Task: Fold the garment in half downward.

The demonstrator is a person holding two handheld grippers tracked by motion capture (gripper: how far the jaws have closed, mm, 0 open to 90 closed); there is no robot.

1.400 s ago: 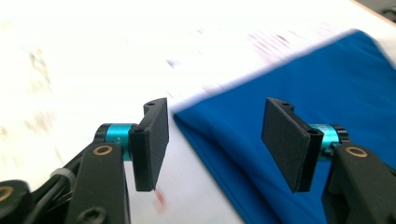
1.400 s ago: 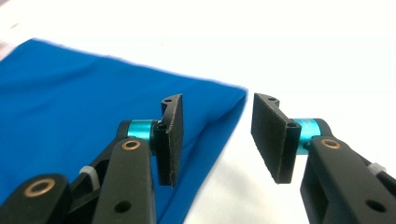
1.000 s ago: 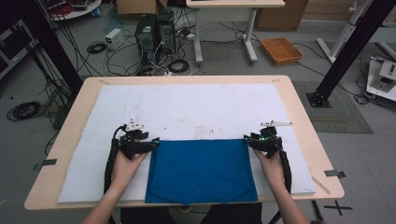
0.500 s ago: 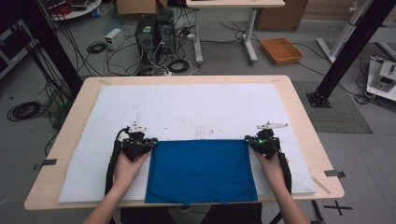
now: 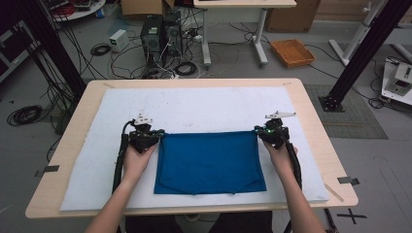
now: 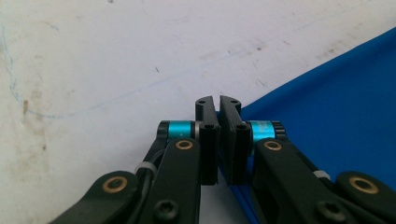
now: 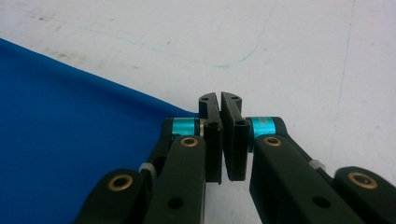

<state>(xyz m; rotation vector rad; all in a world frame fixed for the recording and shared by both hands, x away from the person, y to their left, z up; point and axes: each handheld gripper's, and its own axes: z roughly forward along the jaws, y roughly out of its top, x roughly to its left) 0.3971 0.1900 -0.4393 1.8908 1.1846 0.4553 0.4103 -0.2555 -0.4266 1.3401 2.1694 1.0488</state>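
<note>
A blue cloth [image 5: 209, 160] lies flat on the white mat [image 5: 194, 104], its near edge folded to a shallow point. My left gripper [image 5: 156, 138] is shut on the cloth's far left corner, and my right gripper [image 5: 259, 134] is shut on its far right corner. In the left gripper view the jaws [image 6: 218, 100] are pressed together, with blue cloth [image 6: 336, 102] running in from the right and under them. The right gripper view has its jaws [image 7: 219, 97] closed, and the cloth [image 7: 60, 140] reaches them from the left.
The mat covers most of a wooden table [image 5: 313, 116], with bare white mat beyond the cloth. On the floor behind stand computer towers [image 5: 158, 36] among cables, an orange tray [image 5: 293, 52] and black frame legs [image 5: 362, 53].
Both grippers have moved away from the person across the mat, and the blue cloth has slid with them. Its far edge now lies farther up the table.
</note>
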